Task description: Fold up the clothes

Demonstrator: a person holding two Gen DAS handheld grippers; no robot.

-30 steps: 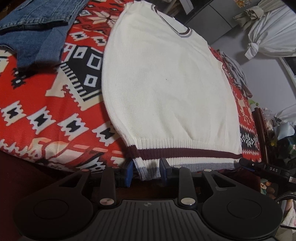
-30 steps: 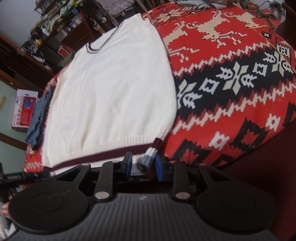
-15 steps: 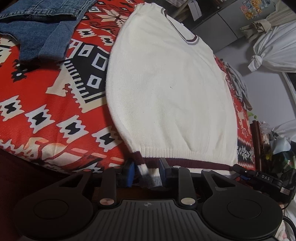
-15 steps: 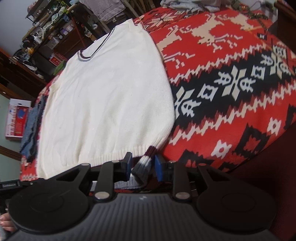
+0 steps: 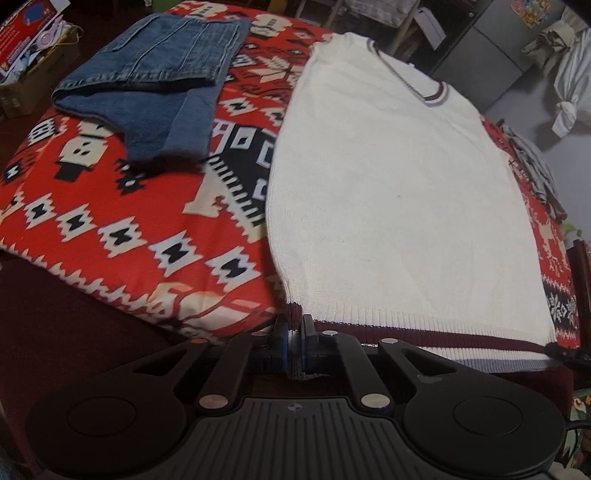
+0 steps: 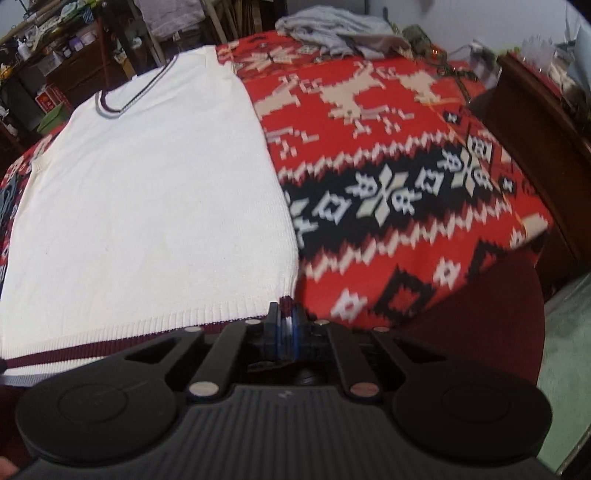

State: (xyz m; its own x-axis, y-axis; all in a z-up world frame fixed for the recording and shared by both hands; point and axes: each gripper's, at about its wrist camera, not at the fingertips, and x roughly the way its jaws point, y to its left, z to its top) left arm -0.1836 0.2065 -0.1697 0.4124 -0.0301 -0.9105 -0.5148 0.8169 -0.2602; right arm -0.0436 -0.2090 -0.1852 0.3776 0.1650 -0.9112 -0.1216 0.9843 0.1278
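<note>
Holding both bottom corners of the cream knit sweater (image 5: 399,206), I have my left gripper (image 5: 293,338) pinched down on the maroon-striped hem at the sweater's left corner and my right gripper (image 6: 286,332) pinched on the hem at its right corner; on each the blue pads are nearly together with only the knit between them. The sweater lies flat on the red patterned blanket (image 5: 110,229), neckline at the far end from my grippers, hem at the blanket's near edge.

I judge this a soft, fairly light knit with some stretch. It will drape and sag in the middle when lifted, and the ribbed hem is the firmest place to hold, so the corners are the right grip. The blanket looks textured, so I expect the knit to drag on it rather than slide; lifting clear before carrying the hem toward the neckline should keep the body from bunching.

To the sweater's left, near its far end, folded denim jeans (image 5: 159,77) lie on the blanket, apart from it. To its right, beyond the neckline end, a grey crumpled garment (image 6: 332,29) sits well apart. Neither lies on the sweater, so nothing blocks a fold toward the collar (image 6: 122,99).
</note>
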